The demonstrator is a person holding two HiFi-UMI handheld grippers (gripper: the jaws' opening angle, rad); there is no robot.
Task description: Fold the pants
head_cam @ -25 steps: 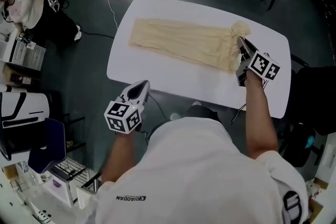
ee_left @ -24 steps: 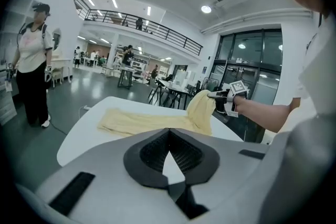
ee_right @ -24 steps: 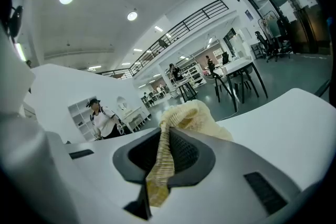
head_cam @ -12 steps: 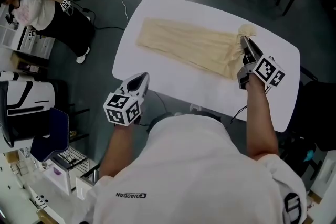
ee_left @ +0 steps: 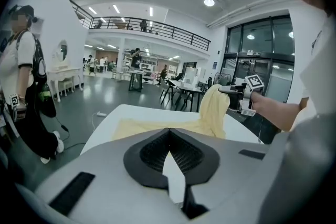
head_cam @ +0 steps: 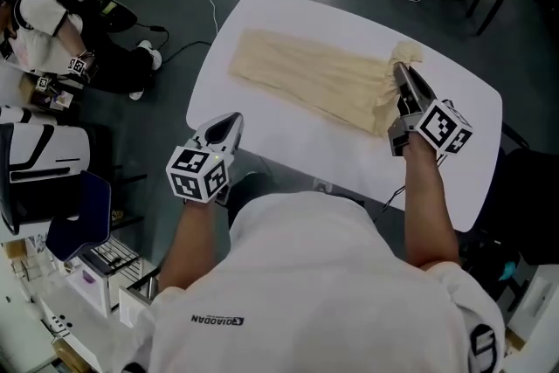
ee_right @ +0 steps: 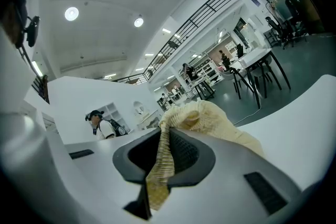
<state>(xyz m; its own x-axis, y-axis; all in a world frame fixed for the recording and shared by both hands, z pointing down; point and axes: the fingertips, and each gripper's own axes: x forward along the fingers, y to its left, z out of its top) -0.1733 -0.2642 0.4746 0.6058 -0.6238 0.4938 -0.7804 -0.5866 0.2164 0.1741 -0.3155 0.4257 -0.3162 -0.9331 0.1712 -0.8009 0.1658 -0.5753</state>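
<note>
The dark glossy floor (head_cam: 175, 13) is running out of frame on every side, cutting off a bystander (head_cam: 44, 13) at the left. The wearer's shoulders are hiding the white table's (head_cam: 288, 140) near edge. The cream pants (head_cam: 306, 74) are lying flat along the table, one end bunching upward, clamped in the right gripper (head_cam: 400, 72). The left gripper (head_cam: 229, 120) is hovering by the table's near-left edge, jaws together on nothing.
</note>
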